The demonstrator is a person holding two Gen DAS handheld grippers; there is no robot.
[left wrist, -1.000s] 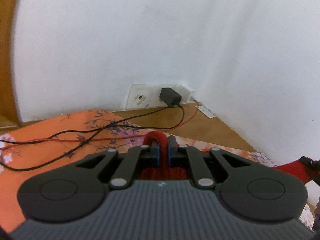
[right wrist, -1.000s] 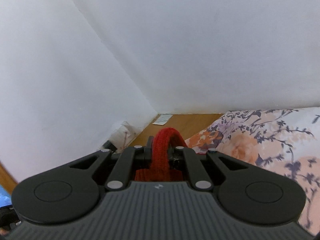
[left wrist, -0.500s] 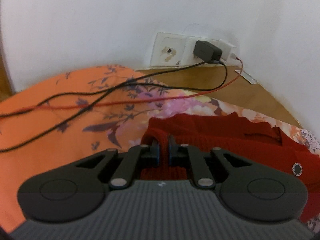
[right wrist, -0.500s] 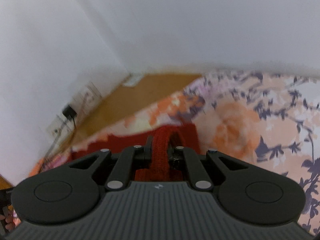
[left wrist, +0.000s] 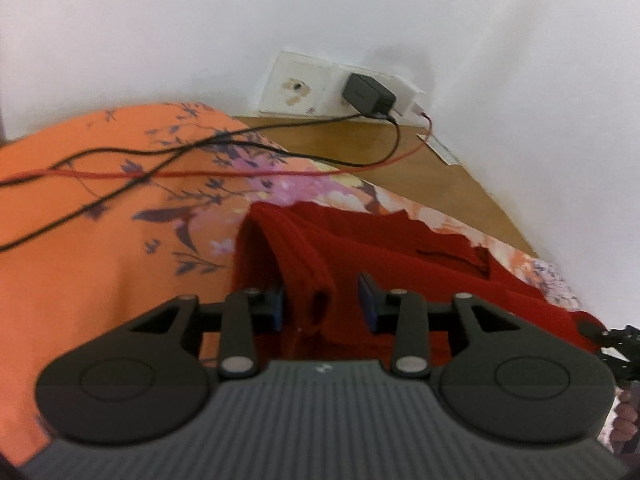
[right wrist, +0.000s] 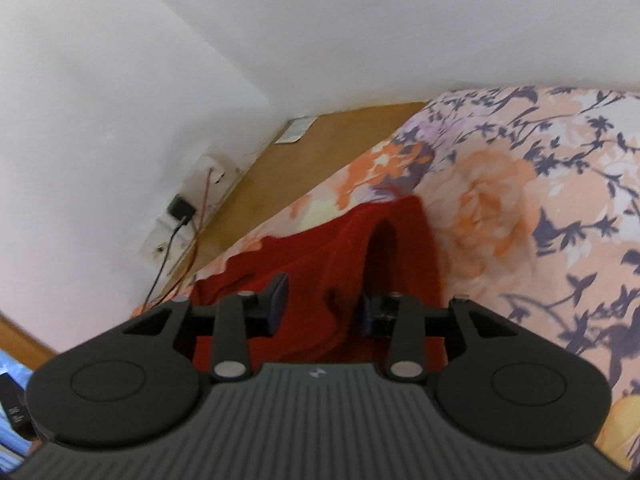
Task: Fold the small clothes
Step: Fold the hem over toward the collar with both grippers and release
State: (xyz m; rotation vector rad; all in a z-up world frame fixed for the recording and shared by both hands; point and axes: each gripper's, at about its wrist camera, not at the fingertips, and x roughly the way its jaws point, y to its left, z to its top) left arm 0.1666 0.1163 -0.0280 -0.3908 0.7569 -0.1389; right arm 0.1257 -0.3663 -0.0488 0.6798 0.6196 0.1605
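Note:
A small red knitted garment (left wrist: 384, 248) lies on the floral bedsheet (left wrist: 100, 240), spread out to the right in the left wrist view. My left gripper (left wrist: 322, 300) has its jaws opening; a raised fold of the red knit stands between the blue pads (left wrist: 366, 298) without being pressed. In the right wrist view the same red garment (right wrist: 320, 264) lies on the floral sheet (right wrist: 520, 208). My right gripper (right wrist: 322, 308) is opening too, with a hump of red knit loose between its pads.
Black and red cables (left wrist: 160, 164) trail across the sheet from a black charger (left wrist: 366, 94) plugged in a wall socket plate (left wrist: 300, 88). A wooden ledge (left wrist: 400, 152) runs along the white walls in the corner. A dark object (right wrist: 14, 408) sits at the lower left.
Both grippers came down from in front of the wall to the bed, laying the red garment on the sheet. Their jaws, clamped on the knit before, have parted and let it go.

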